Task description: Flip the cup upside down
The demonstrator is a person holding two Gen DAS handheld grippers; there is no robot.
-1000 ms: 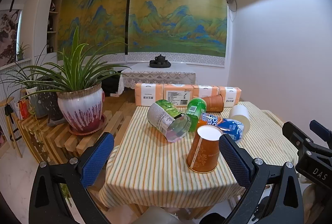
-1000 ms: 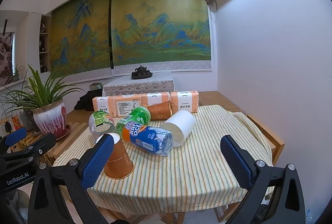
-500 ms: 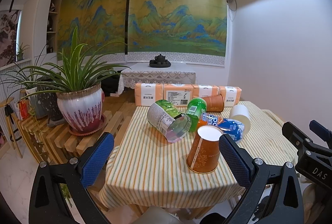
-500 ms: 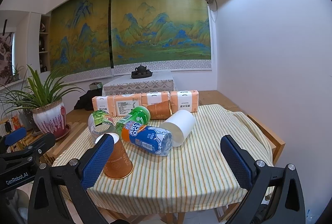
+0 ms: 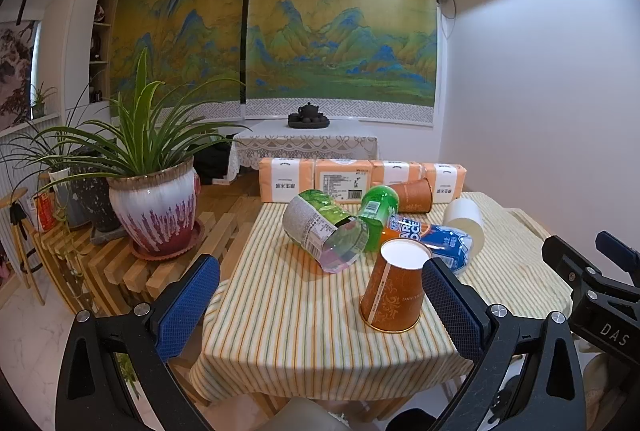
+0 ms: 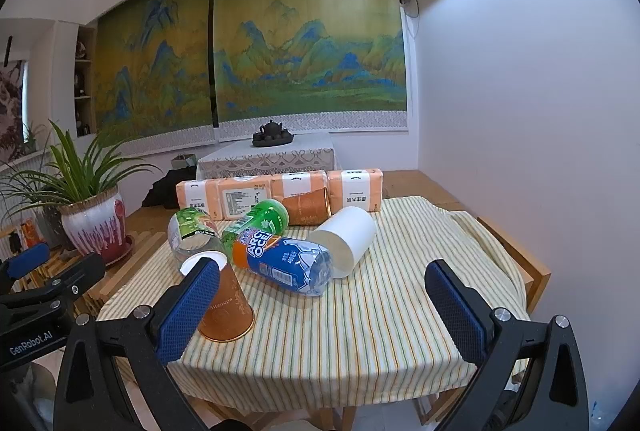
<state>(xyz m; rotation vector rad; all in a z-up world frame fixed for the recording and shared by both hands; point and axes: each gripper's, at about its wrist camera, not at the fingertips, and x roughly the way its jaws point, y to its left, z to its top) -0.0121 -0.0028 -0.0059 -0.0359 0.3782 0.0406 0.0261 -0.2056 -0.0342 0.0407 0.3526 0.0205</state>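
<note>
Orange paper cup (image 5: 394,291) stands inverted, mouth down, near front of striped tabletop (image 5: 288,319). Light, thin-walled, easily crushed; best pinched gently mid-wall. Left gripper (image 5: 320,303) and right gripper (image 6: 324,311): fingers spread apart, holding nothing.

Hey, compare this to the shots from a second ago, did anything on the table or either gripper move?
Nothing visibly changed. The orange paper cup stands upside down on the striped tablecloth, and the left gripper and right gripper stay open, holding nothing.
</note>
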